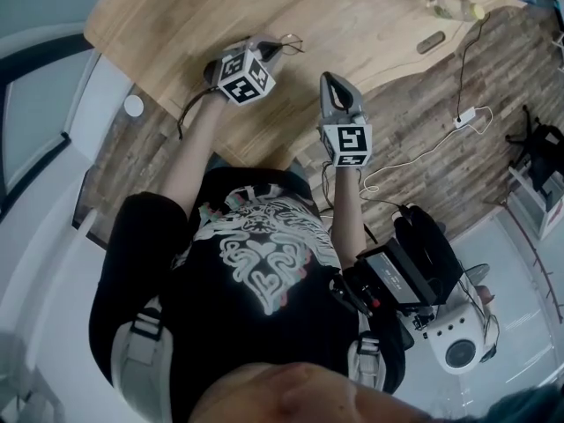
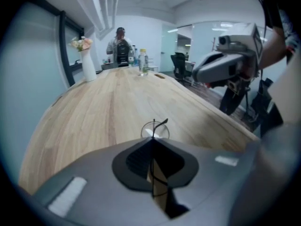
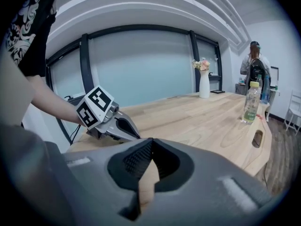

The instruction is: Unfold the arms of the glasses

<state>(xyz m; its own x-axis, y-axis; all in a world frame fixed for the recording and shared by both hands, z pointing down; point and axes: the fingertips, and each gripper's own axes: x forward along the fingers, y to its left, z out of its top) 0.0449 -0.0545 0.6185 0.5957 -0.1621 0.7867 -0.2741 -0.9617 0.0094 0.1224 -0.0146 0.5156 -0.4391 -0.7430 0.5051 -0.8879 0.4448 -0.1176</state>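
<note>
Thin, rnd wire-frame glasses (image 2: 155, 129)

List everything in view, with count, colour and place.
glasses: one pair, thin dark wire frame, near end of the table, in the left gripper
table: one, light wood, under both grippers
bottle: one, clear with yellow cap, farther along the table
vase: one, white, holding flowers, far end of the table
cable: one, white, on the floor
bystander: one, dark clothes, beyond the table
left gripper: grey, shut on the glasses
right gripper: grey, shut, empty
</note>
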